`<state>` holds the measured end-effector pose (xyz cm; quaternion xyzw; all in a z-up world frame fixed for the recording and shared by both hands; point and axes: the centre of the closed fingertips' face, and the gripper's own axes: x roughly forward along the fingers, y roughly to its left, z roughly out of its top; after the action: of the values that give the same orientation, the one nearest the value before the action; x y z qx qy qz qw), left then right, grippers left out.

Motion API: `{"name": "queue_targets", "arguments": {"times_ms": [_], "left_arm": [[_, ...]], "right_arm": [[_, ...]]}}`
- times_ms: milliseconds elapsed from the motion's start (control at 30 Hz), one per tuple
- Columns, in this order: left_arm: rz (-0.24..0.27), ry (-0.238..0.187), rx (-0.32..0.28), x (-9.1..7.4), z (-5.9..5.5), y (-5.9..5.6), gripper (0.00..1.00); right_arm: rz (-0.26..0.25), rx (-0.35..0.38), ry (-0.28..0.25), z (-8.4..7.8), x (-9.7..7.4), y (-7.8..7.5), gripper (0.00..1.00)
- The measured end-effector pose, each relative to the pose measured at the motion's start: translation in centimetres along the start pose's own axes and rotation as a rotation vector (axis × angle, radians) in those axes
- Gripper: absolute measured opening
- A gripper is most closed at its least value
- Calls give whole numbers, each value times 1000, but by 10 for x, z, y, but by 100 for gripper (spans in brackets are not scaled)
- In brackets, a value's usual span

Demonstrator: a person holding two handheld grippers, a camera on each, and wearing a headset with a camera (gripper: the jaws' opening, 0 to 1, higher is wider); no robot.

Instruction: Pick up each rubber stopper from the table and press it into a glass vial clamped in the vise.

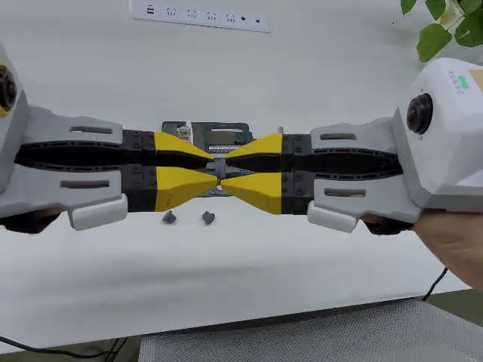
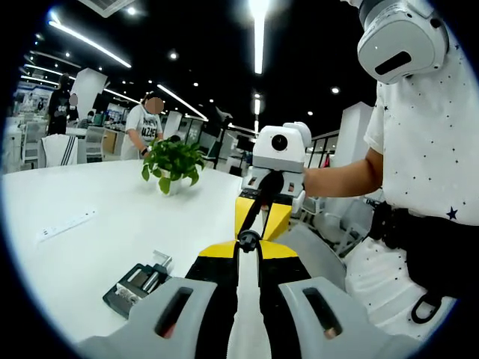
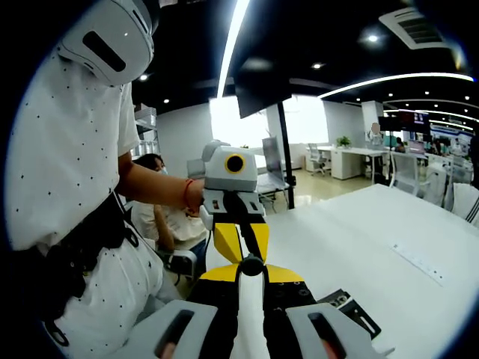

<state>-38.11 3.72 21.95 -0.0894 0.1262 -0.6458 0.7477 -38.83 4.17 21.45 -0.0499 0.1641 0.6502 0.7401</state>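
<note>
Two small dark rubber stoppers [image 1: 169, 218] [image 1: 207, 217] lie on the white table just in front of the grippers. Behind them sits the black vise [image 1: 219, 136], also in the left gripper view [image 2: 138, 284] and the right gripper view [image 3: 350, 308]; its lower part is hidden and I cannot make out vials. My left gripper [image 1: 215, 167] [image 2: 248, 241] reaches in from the left and is shut. Facing it from the right is my right gripper [image 1: 226, 167] [image 3: 251, 263], also shut. Their yellow tips meet tip to tip above the table, holding nothing.
A white power strip [image 1: 200, 15] lies at the table's far edge. A potted plant [image 1: 445, 23] [image 2: 171, 161] stands at the far right. The front table edge [image 1: 302, 309] is near, with a grey mat [image 1: 317, 335] below it. The person holding the grippers stands close.
</note>
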Motion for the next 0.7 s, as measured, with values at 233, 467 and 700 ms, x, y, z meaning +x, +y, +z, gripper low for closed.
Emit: {"name": "queue_targets", "arguments": {"times_ms": [233,467,700], "left_arm": [[-13,-4,-19,-1,0,0,5],[-16,-1,-21,-1,-3,-1,5],[-11,9,-7,-1,-6,-2,6]], "right_arm": [[14,-7,5,0,1,1,6],[16,-8,14,-1,3,2,5],[14,2,22,-3,4,3,5]]}}
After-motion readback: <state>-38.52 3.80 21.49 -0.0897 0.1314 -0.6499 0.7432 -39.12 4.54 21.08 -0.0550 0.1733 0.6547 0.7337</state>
